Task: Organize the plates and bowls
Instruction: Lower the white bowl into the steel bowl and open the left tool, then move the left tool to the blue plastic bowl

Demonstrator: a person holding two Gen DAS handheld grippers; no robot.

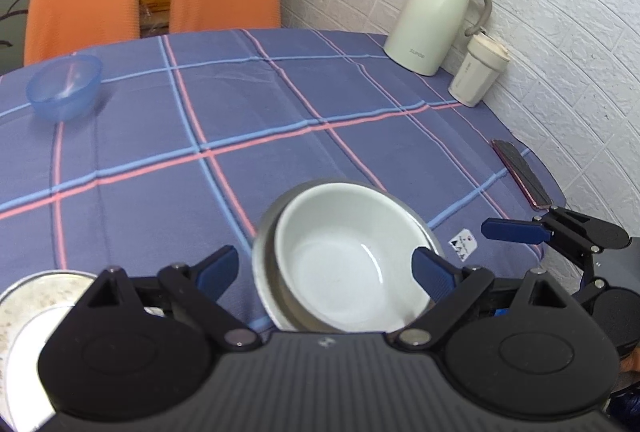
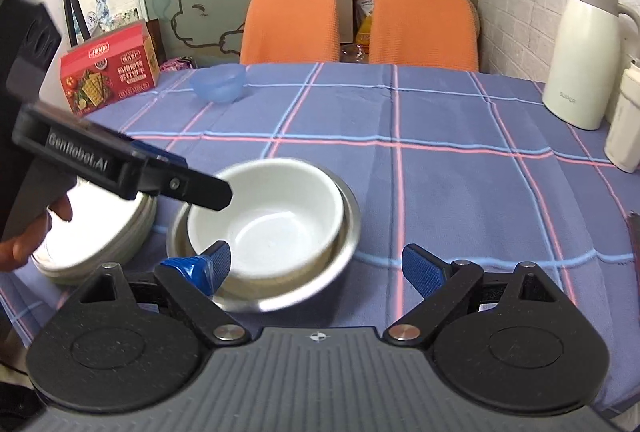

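1. Left wrist view: my left gripper [image 1: 326,268] is spread wide and holds nothing. The white bowl [image 1: 348,256] sits nested in the steel bowl [image 1: 262,260], right between my fingers [image 1: 216,268], low in the view. One fingertip looks close to the white bowl's rim; I can't tell if it touches.
2. Same view: a plate stack [image 1: 24,304] lies at lower left, partly hidden by my gripper body. The blue bowl [image 1: 64,87] stands alone at the far left of the table [image 1: 280,119], well apart from the nested pair. The right gripper [image 1: 516,230] shows at the right edge, jaws apart.
3. Right wrist view: my right gripper [image 2: 316,268] is spread too, empty, with the nested bowls just ahead and left of centre. The left finger [image 2: 218,264] is near the steel bowl [image 2: 348,228]; contact unclear. White bowl [image 2: 268,216] inside it, upright.
4. Same view: the left gripper [image 2: 208,191] hangs over the white bowl's near-left rim, a hand [image 2: 24,232] on its grip. Plate stack [image 2: 92,240] just left of the bowls. Blue bowl [image 2: 218,81] far back, near a cracker box [image 2: 108,71].
5. My call on progress: plates stacked, two bowls nested, so mostly done. The blue bowl looks like the one item left to collect.
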